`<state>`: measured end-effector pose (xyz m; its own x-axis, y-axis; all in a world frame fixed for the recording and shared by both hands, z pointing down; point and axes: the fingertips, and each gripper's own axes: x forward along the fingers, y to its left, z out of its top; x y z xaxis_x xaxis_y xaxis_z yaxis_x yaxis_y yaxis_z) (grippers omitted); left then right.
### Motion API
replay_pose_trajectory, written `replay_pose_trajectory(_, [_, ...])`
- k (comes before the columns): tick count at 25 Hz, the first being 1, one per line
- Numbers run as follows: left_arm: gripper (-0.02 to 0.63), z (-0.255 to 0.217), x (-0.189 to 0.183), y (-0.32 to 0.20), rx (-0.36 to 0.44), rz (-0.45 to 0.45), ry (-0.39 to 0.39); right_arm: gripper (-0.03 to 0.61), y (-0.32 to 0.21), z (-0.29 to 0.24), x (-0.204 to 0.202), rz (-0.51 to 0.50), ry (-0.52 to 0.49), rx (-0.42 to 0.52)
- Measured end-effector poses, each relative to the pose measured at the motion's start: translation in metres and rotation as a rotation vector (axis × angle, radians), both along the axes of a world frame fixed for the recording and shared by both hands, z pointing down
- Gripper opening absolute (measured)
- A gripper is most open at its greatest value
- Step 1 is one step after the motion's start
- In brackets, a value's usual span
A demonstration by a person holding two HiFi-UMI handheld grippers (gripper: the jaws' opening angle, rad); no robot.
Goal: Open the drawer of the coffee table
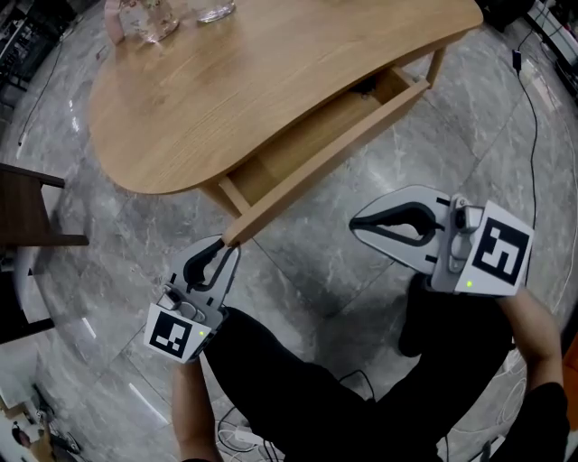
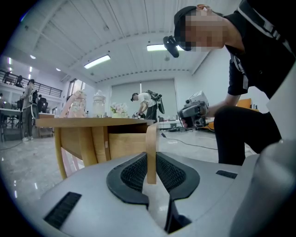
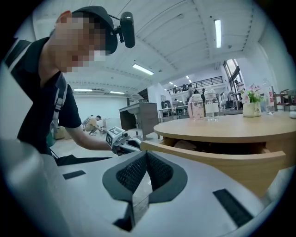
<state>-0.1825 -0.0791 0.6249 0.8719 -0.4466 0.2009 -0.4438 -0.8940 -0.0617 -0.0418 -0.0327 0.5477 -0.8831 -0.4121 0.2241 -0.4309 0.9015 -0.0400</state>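
The oval wooden coffee table (image 1: 253, 81) has its drawer (image 1: 336, 144) pulled out toward me, the long drawer front running diagonally. My left gripper (image 1: 230, 245) is shut on the near end of that drawer front (image 2: 151, 143), which stands as a thin upright wooden edge between the black pads (image 2: 134, 173). My right gripper (image 1: 357, 223) hovers to the right of the drawer, apart from it, jaws shut with nothing between them. In the right gripper view the pads (image 3: 132, 172) meet, and the drawer front (image 3: 222, 159) passes just beyond them under the tabletop (image 3: 231, 127).
Glass jars (image 1: 149, 18) stand at the far left of the tabletop. A dark chair (image 1: 27, 217) is on the left and a black cable (image 1: 533, 117) trails over the marble floor at the right. My dark-trousered legs fill the bottom of the head view.
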Motion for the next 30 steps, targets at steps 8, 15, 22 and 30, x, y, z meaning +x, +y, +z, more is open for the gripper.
replay_pose_trajectory(8, [0.067, 0.001, 0.006, 0.021, -0.023, 0.015, -0.023, 0.009, 0.000, 0.004, -0.005, -0.010, 0.022, -0.007])
replay_pose_trajectory(15, [0.067, 0.006, 0.016, 0.059, -0.045, 0.067, -0.030, 0.009, 0.003, -0.002, -0.005, -0.004, 0.005, 0.002])
replay_pose_trajectory(22, [0.069, 0.006, 0.016, 0.065, -0.056, 0.041, -0.020, 0.009, 0.000, -0.005, 0.002, 0.018, -0.004, -0.007])
replay_pose_trajectory(30, [0.074, 0.020, 0.017, 0.065, -0.093, -0.007, -0.061, 0.009, -0.007, -0.004, 0.001, 0.016, -0.013, -0.003])
